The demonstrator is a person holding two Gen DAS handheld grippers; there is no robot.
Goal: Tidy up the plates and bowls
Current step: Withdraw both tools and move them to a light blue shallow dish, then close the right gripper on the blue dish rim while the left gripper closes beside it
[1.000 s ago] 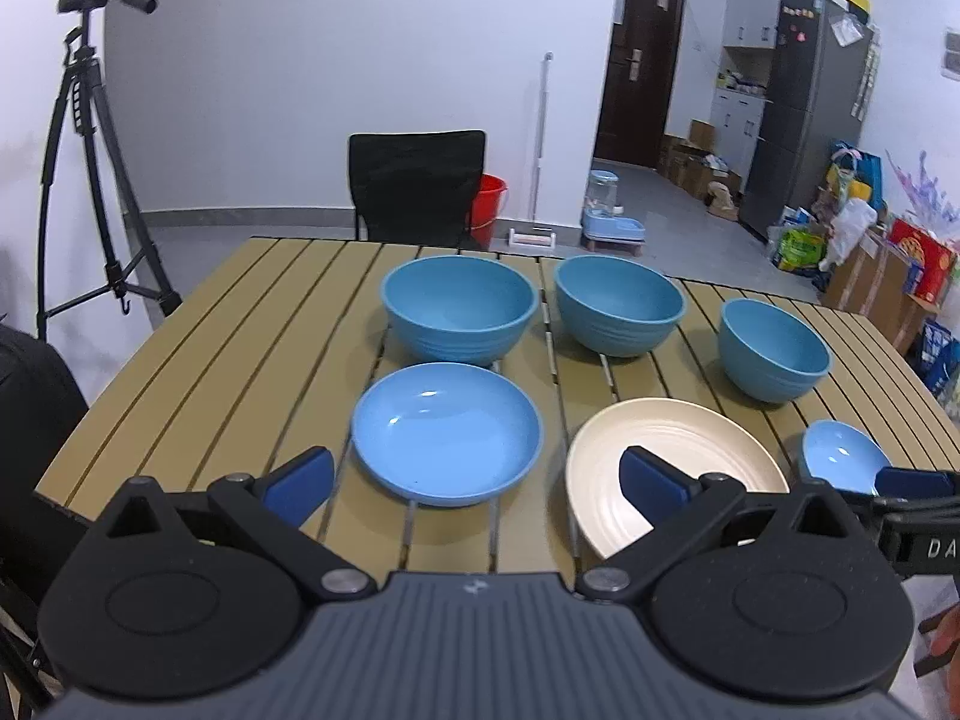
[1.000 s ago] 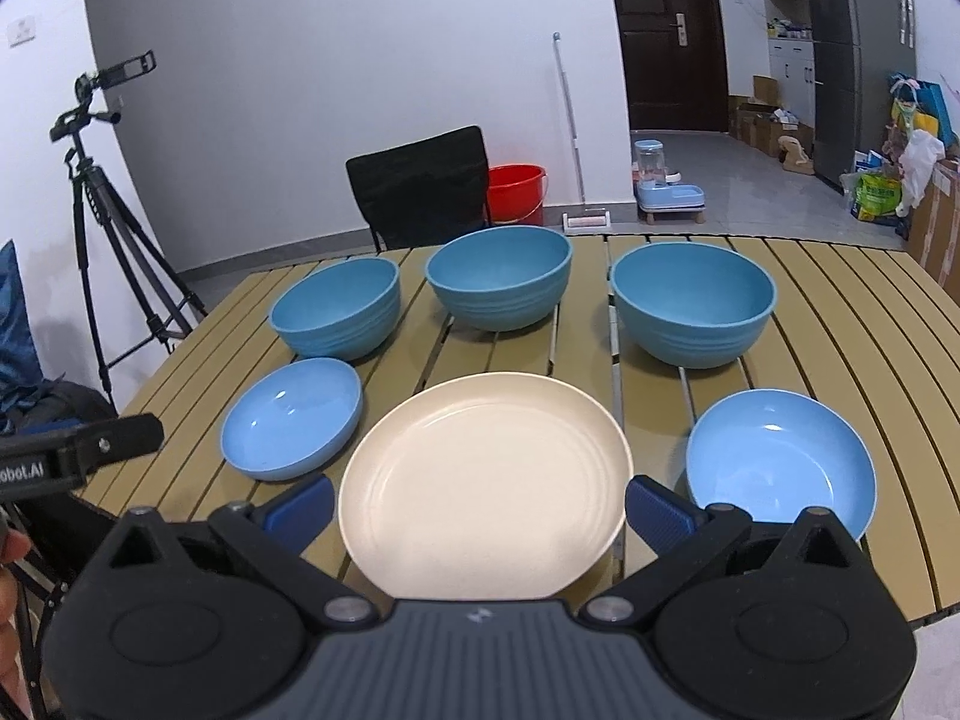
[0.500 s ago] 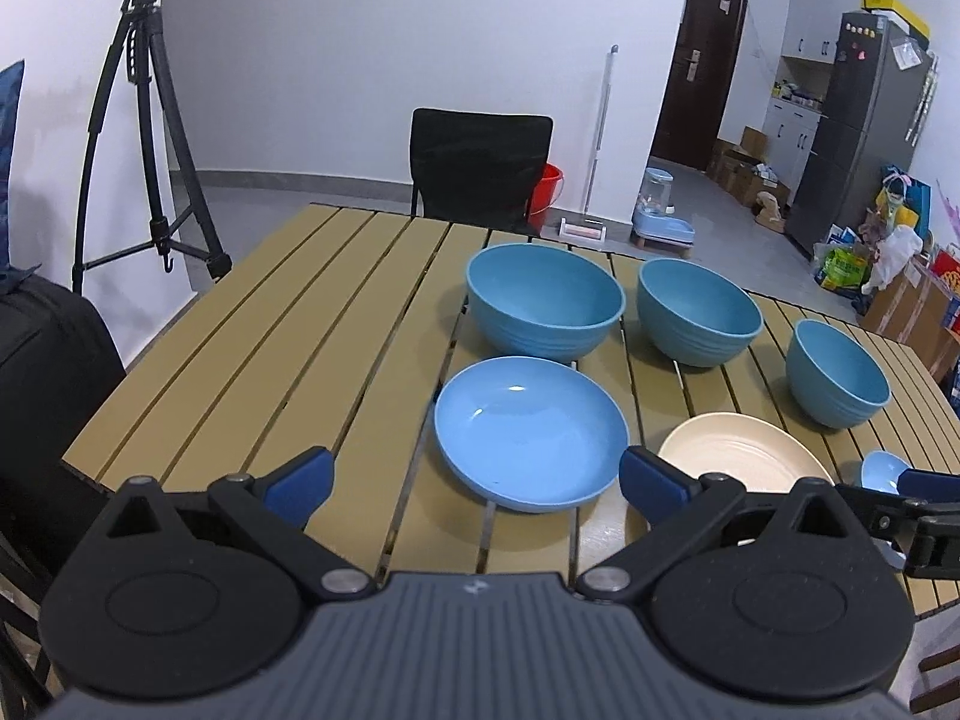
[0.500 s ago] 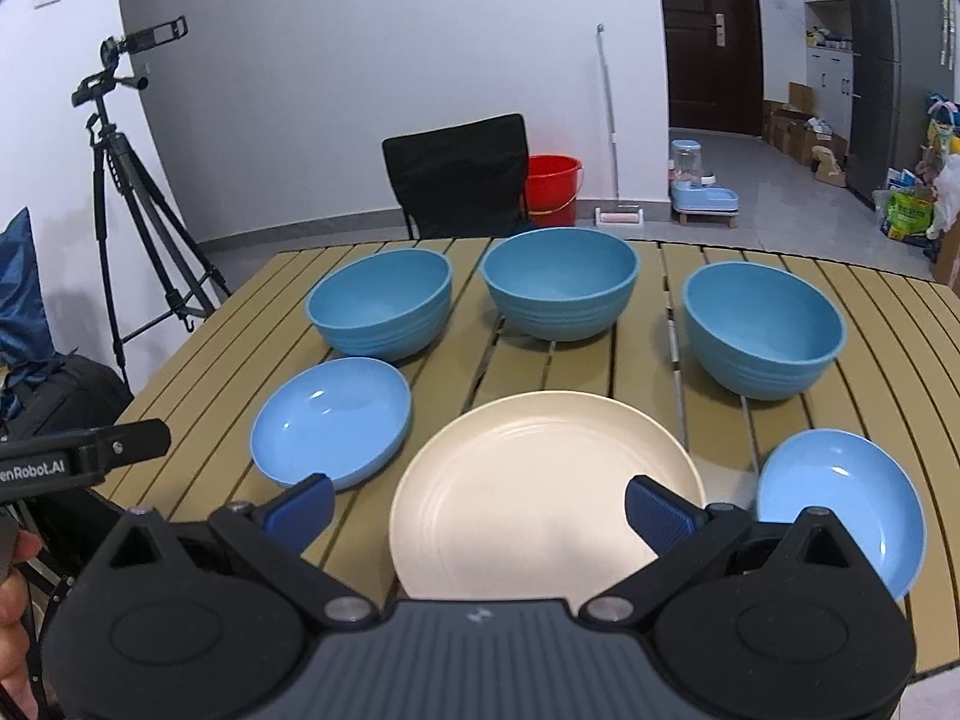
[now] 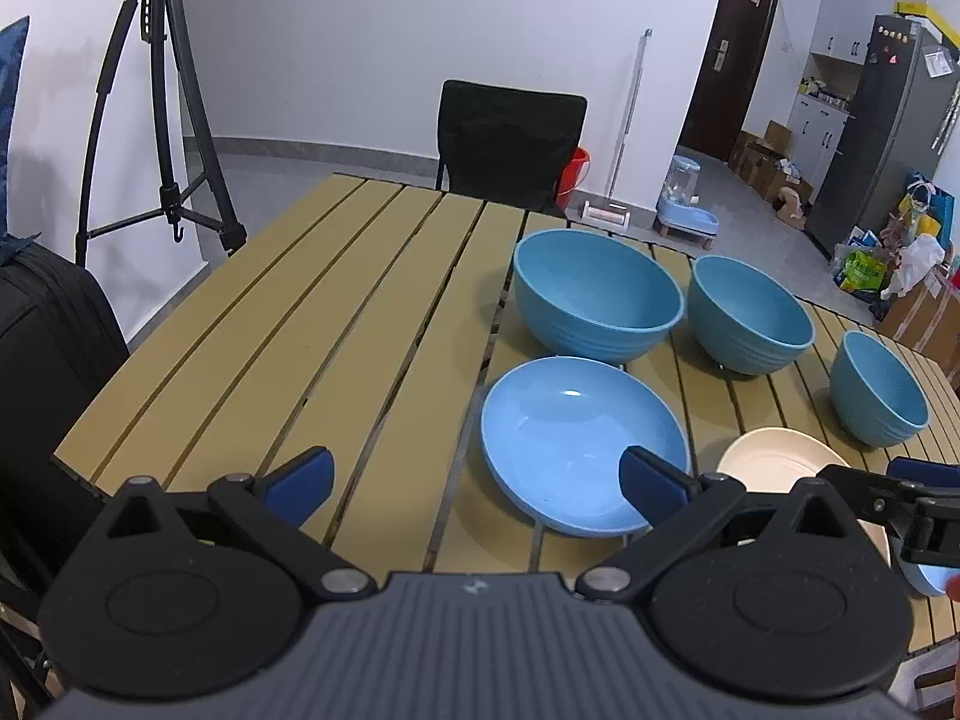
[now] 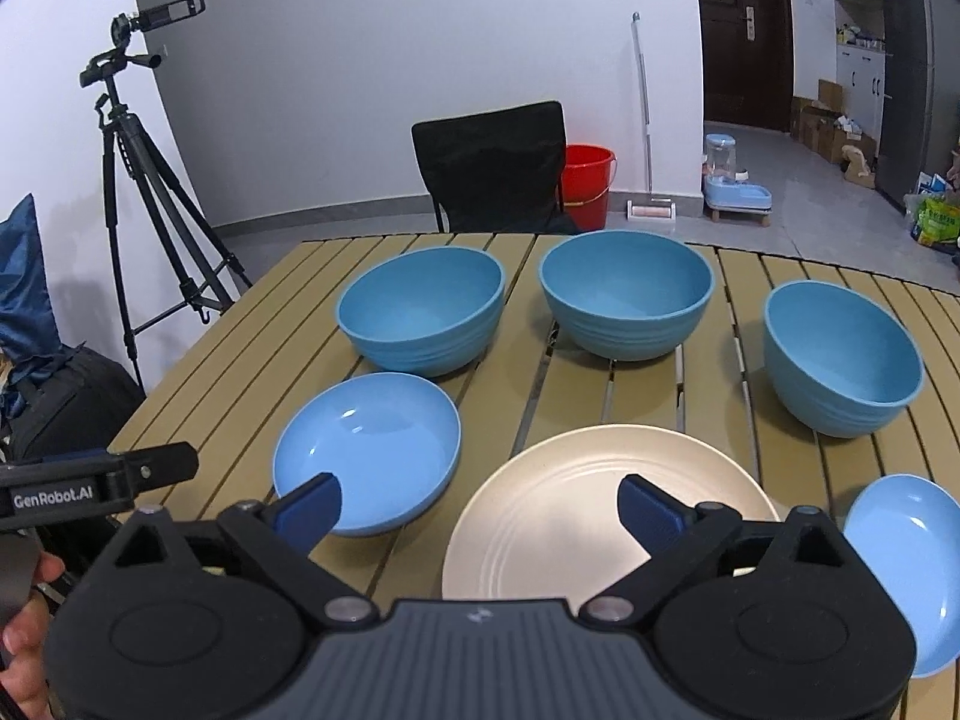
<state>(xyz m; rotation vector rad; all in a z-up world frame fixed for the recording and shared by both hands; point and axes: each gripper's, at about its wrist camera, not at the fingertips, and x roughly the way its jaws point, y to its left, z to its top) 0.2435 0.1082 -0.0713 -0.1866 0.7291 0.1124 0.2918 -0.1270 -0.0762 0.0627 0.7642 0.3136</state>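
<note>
Three deep blue bowls stand in a back row: a left bowl [image 6: 420, 312], a middle bowl [image 6: 627, 300] and a right bowl [image 6: 840, 360]. In front lie a shallow blue plate [image 6: 372, 444], a cream plate [image 6: 570, 510] and a small blue plate [image 6: 906, 546]. My right gripper [image 6: 480, 507] hovers near the front edge, its jaws closing slightly; the gap spans the blue plate's right rim and the cream plate's left part, and the pads touch nothing. My left gripper [image 5: 474, 480] is open over bare slats, just left of the blue plate [image 5: 570, 438].
The slatted wooden table [image 5: 300, 348] has free room on its left half. A black chair [image 5: 510, 144] stands behind it, a tripod [image 5: 162, 120] and a black bag [image 5: 42, 348] to the left. A hand [image 6: 24, 642] holds the left gripper's body [image 6: 102, 480].
Both grippers have moved left, so the dishes sit further right in each view. The right gripper's fingers stand a little closer together. No dish has moved.
</note>
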